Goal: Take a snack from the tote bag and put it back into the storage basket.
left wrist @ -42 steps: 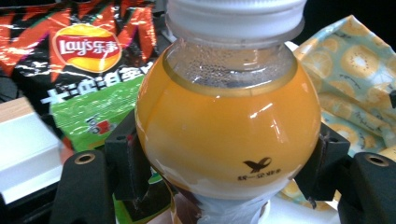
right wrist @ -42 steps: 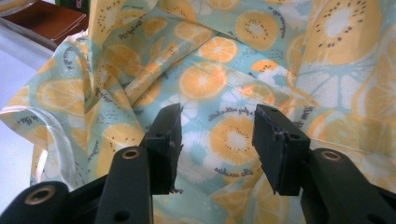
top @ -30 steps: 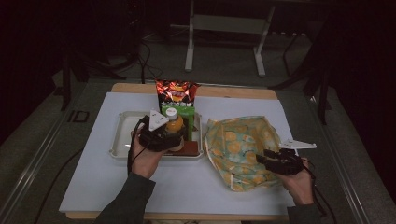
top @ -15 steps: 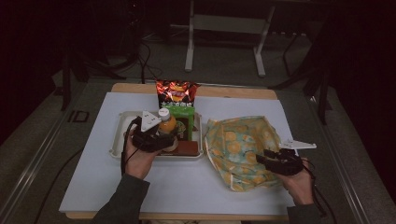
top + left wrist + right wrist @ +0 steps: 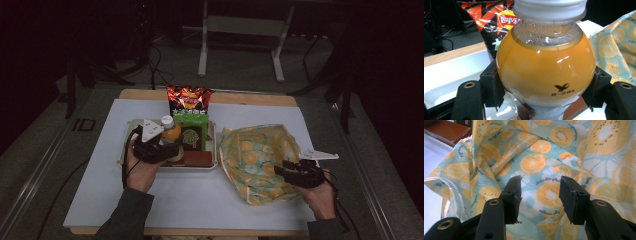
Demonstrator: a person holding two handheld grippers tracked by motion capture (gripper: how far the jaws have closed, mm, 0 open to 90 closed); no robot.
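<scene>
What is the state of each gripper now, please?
Left gripper: closed on the orange juice bottle.
Right gripper: open, holding nothing, over the fruit-print bag.

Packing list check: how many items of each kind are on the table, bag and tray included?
Juice bottle: 1
Chip bag: 1
Green packet: 1
Brown packet: 1
Metal tray: 1
Orange-print bag: 1
Total: 6
</scene>
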